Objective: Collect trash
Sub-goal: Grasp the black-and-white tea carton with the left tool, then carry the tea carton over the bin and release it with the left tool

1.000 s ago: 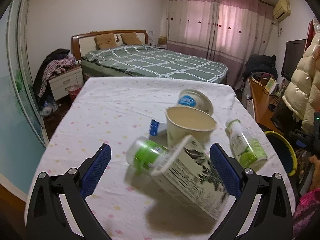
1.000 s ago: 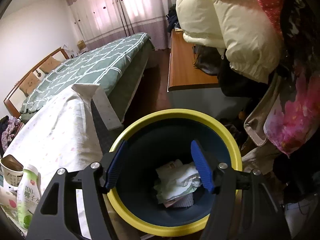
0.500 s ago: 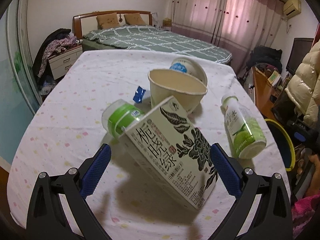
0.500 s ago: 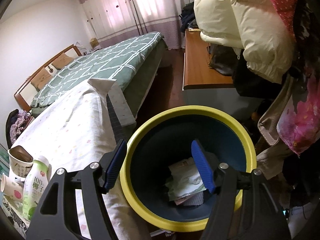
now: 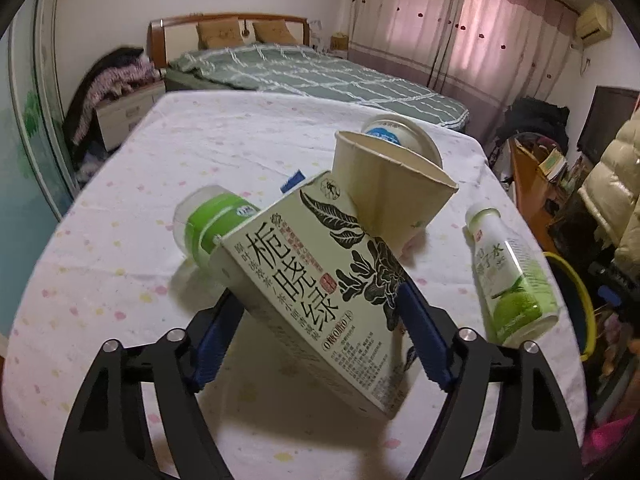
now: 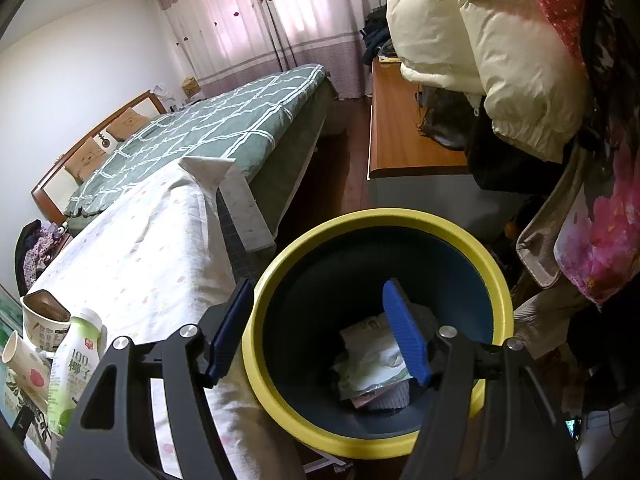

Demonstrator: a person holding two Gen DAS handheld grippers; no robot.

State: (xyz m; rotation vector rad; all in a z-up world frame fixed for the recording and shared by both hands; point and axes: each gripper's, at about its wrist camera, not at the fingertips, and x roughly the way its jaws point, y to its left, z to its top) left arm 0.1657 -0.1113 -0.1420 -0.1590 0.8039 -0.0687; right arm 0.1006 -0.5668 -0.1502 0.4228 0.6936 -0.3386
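Note:
A pale green tea carton [image 5: 320, 292] lies tilted on the spotted tablecloth [image 5: 120, 280], propped on a green-labelled bottle [image 5: 212, 220]. My left gripper [image 5: 320, 340] is closing on the carton, and its blue pads [image 5: 424, 340] meet the carton's two sides. Behind it are a tipped paper cup [image 5: 392, 192], a blue-labelled tub [image 5: 400, 136], a blue wrapper [image 5: 292, 182] and a coconut-water bottle [image 5: 512, 276]. My right gripper [image 6: 320, 328] hangs open over the yellow-rimmed bin [image 6: 280, 264], one finger outside the rim and one above the crumpled trash [image 6: 372, 356] inside.
The bin [image 5: 576, 292] stands off the table's right edge, below hanging coats [image 6: 460, 32]. A wooden desk [image 6: 400, 128] is behind it. A green-quilted bed [image 5: 320, 76] lies beyond the table's far end. The coconut-water bottle [image 6: 76, 364] and a paper bowl [image 6: 42, 316] sit near the table's corner.
My left gripper sank toward the carton and its jaws narrowed from wide apart onto the carton's sides. The right gripper drifted slightly left, so the bin's rim now lies between its fingers.

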